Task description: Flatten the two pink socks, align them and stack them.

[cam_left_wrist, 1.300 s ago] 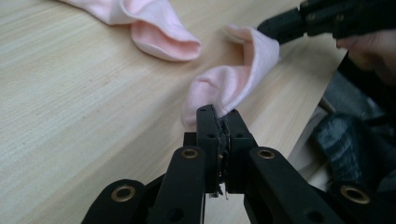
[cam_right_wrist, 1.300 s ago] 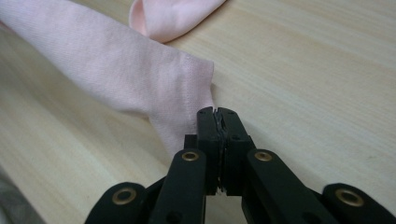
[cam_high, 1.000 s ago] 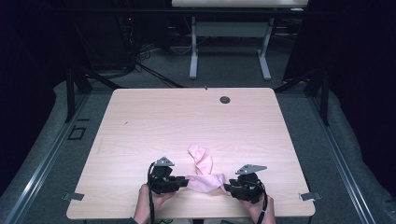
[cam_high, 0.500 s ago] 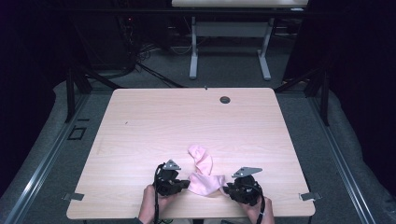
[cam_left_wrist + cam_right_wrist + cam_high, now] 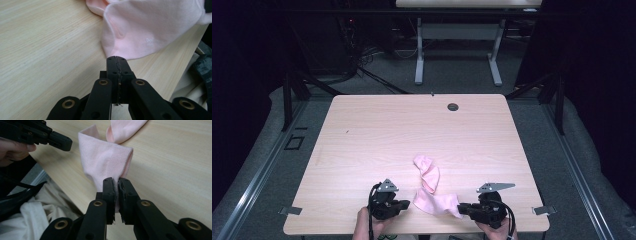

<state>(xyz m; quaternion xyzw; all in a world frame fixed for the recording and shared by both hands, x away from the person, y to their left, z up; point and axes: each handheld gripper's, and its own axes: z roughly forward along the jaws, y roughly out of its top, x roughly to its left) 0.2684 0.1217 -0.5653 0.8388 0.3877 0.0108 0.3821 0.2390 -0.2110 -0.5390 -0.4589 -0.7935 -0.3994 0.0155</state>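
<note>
Left gripper: held at the near table edge, left of the pink cloth. In the left gripper view its 2 jaws are pressed flat together, and the cloth's corner ends right at their tips; whether any fabric is caught between them cannot be told. The jaws have just closed.

Pink cloth: lies on the light wooden table, near the front edge, between the 2 grippers. 1 twisted strip runs away from the person toward the table's middle; the broader part is spread close to the edge. A small pale mark shows on the fabric.

Right gripper: at the near edge, right of the cloth. In the right gripper view its jaws are clamped on a folded end of the cloth, fabric visible between the pads, lifted off the wood. These jaws have just been closing. The left gripper shows at upper left there.
</note>
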